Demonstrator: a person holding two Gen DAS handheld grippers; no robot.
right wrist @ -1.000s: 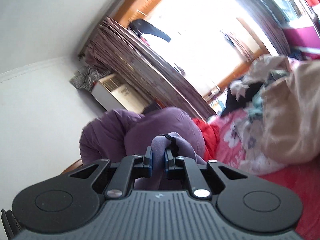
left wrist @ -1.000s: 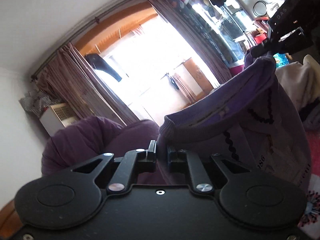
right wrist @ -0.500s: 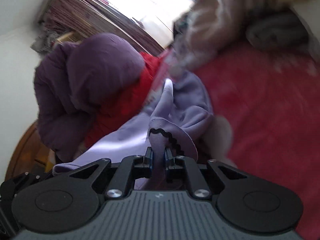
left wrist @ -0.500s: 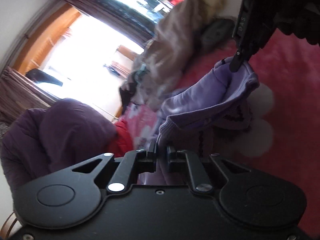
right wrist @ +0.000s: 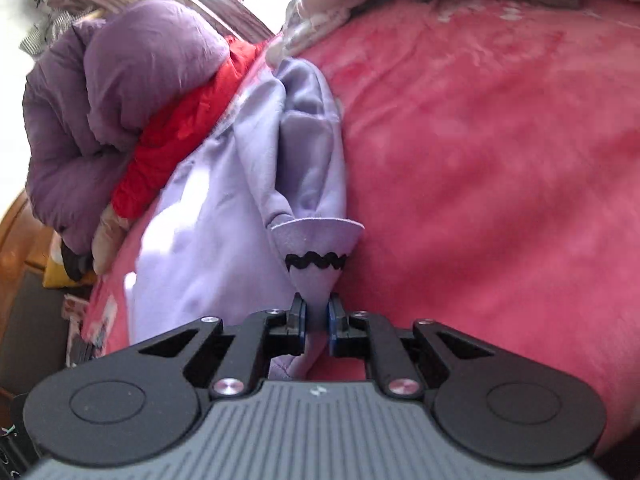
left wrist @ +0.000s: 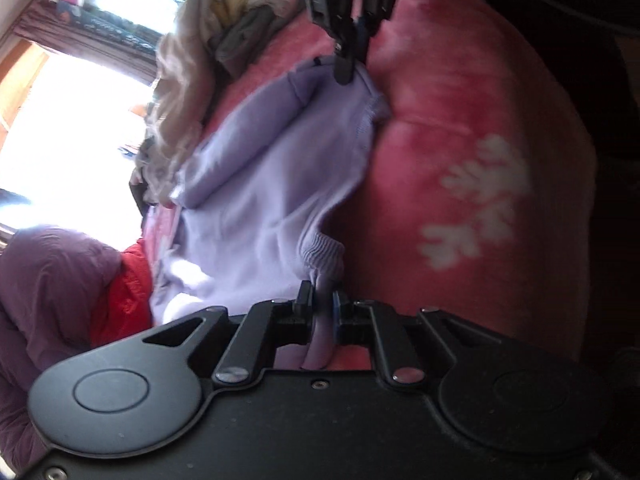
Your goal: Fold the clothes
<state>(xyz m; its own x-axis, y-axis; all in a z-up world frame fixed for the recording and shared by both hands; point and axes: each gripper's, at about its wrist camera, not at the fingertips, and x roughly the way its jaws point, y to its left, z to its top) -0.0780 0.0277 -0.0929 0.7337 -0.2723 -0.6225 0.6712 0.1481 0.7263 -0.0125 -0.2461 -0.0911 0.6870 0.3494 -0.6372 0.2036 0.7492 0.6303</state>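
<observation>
A lilac sweatshirt (left wrist: 272, 184) lies spread on a pink blanket (left wrist: 460, 120). My left gripper (left wrist: 320, 300) is shut on its ribbed edge near the blanket. My right gripper (right wrist: 316, 308) is shut on another part of the sweatshirt (right wrist: 240, 200), a fold with black wavy trim. In the left wrist view the right gripper (left wrist: 350, 64) shows at the top, pinching the far corner of the sweatshirt, which stretches between the two grippers.
A purple puffy jacket (right wrist: 120, 92) and a red garment (right wrist: 180, 132) lie at the left. A pile of beige and grey clothes (left wrist: 208, 48) sits beyond the sweatshirt. The blanket has white flower prints (left wrist: 476, 208). A bright window (left wrist: 68, 136) is at far left.
Both grippers have swung down from facing the window to the bed, carrying the sweatshirt. It now lies spread flat on the blanket between them.
</observation>
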